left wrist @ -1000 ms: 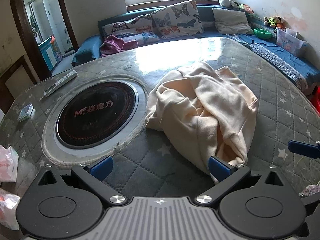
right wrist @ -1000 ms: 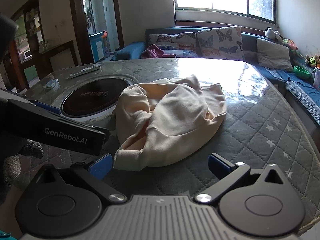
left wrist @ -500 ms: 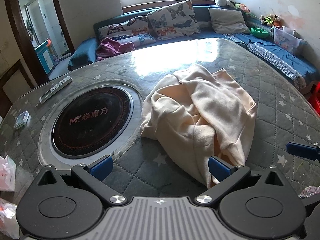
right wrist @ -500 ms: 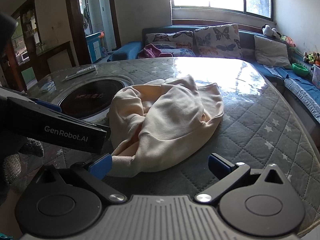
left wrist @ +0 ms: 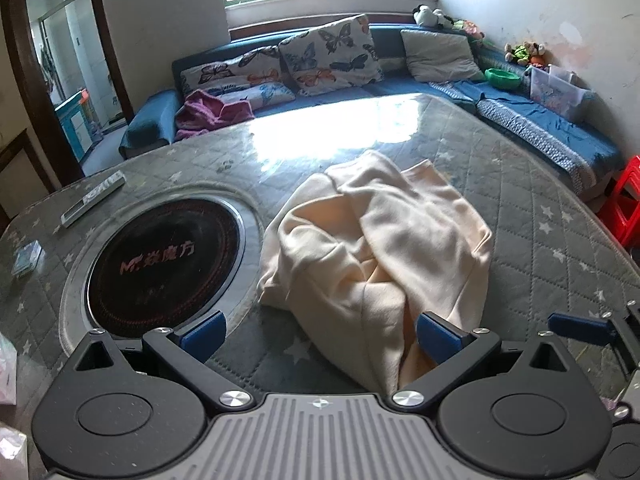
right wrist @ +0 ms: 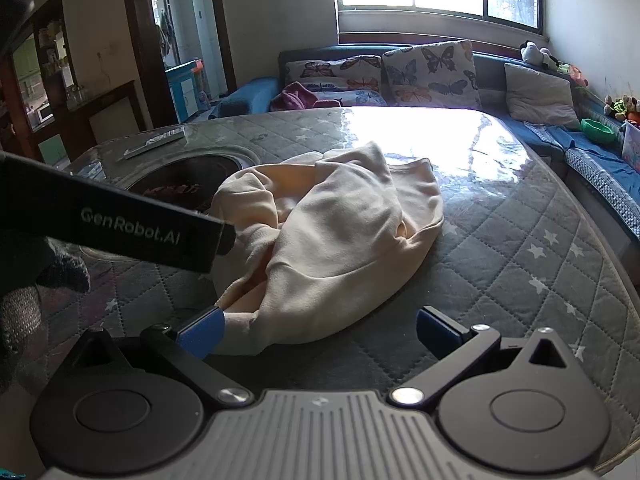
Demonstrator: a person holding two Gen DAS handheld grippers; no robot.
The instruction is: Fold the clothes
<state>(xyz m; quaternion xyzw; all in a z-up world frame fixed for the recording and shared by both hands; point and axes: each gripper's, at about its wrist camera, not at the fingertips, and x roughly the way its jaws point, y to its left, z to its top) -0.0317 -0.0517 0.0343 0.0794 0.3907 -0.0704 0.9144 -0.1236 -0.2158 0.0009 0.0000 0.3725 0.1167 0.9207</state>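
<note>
Lying crumpled on the table (left wrist: 540, 216), the cream garment (left wrist: 380, 240) looks soft, light, limp; take its near hem. Your left gripper (left wrist: 320, 332) and right gripper (right wrist: 320, 330) gape wide, empty.

The cream garment (left wrist: 380, 264) lies in a soft, crumpled heap on the gray quilted table (left wrist: 540, 240), just right of the round black cooktop (left wrist: 164, 268). It is not folded. Its near edge lies right in front of me.
</note>
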